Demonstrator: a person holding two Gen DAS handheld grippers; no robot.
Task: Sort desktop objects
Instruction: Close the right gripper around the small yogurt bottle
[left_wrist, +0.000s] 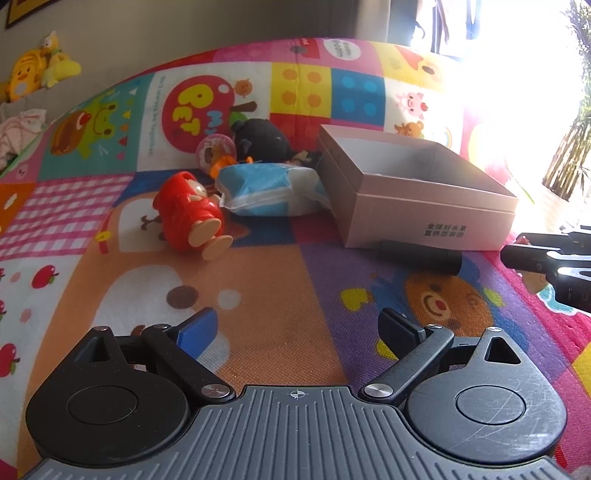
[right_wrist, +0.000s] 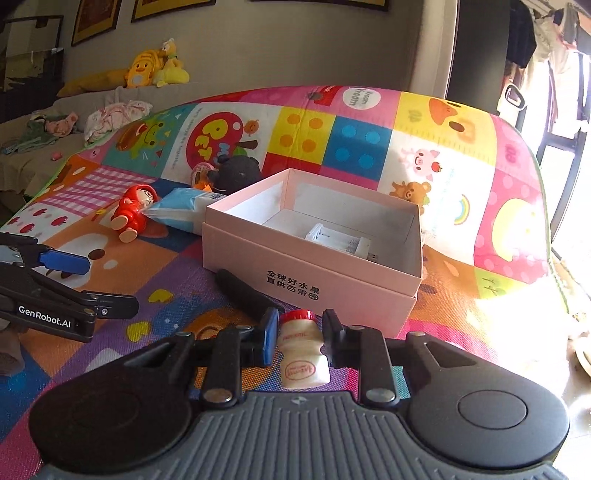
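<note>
My right gripper (right_wrist: 300, 330) is shut on a small yogurt drink bottle (right_wrist: 302, 350) with a red cap, held upright just in front of the pink box (right_wrist: 314, 280). A white plastic part (right_wrist: 340, 242) lies inside that open box. My left gripper (left_wrist: 297, 326) stands open over the mat with nothing between its fingers; it also shows at the left of the right wrist view (right_wrist: 77, 280). A black cylinder (left_wrist: 419, 254) lies against the box's front. A red doll toy (left_wrist: 190, 214), a blue-white packet (left_wrist: 269, 188), a black plush (left_wrist: 260, 138) and a round pink toy (left_wrist: 216, 149) lie left of the box.
Everything sits on a colourful patchwork play mat (left_wrist: 280, 280). Behind it runs a grey sofa (right_wrist: 33, 162) with yellow plush toys (right_wrist: 155, 66) and bundled clothes (right_wrist: 114, 112). Bright window light washes out the right side.
</note>
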